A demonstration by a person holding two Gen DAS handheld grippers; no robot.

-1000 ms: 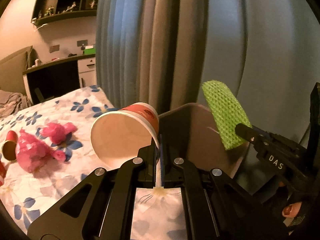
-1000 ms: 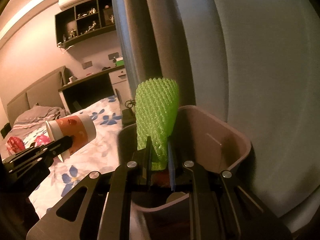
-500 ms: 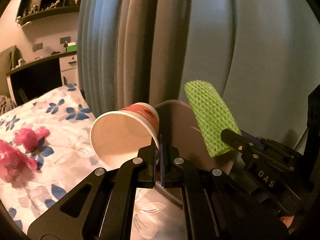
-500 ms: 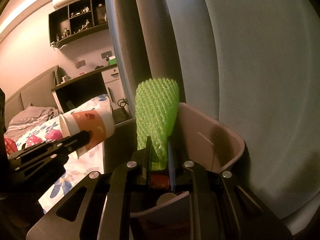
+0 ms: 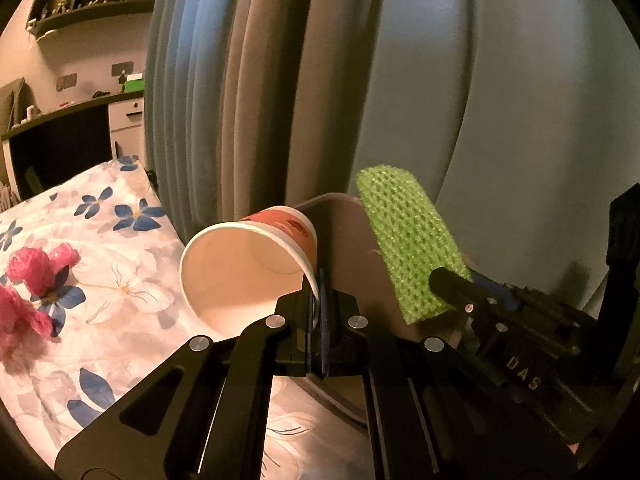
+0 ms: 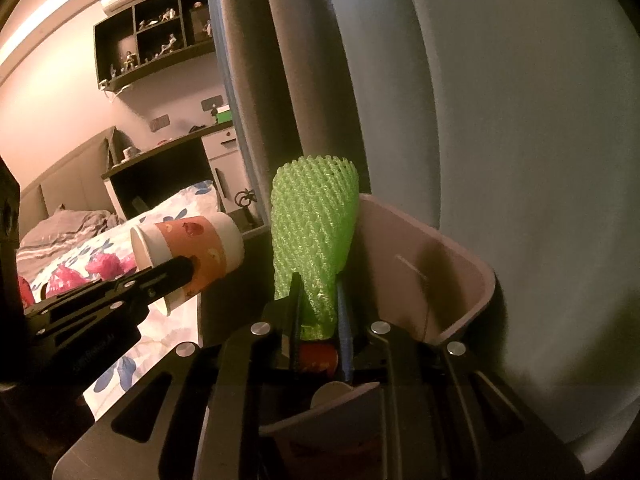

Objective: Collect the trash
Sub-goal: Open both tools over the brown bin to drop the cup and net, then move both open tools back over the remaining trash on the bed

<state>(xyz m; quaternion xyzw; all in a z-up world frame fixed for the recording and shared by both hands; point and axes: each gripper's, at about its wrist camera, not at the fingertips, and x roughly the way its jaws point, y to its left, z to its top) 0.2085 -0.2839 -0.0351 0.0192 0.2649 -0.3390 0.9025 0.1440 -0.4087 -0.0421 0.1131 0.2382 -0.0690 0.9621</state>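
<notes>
While clamped: right gripper (image 5: 440, 280) "DAS"

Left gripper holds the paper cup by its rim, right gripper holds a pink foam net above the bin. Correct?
Not quite: the foam net is green, not pink, as the right wrist view shows. The left gripper does pinch the paper cup by its rim, and the right gripper holds the net above the bin.

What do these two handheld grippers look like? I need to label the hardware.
The left gripper and the right gripper are both matte black, with slotted linkage arms and silver screw heads. One blue finger pad shows on each, and "DAS" lettering marks the right gripper's side.
</notes>
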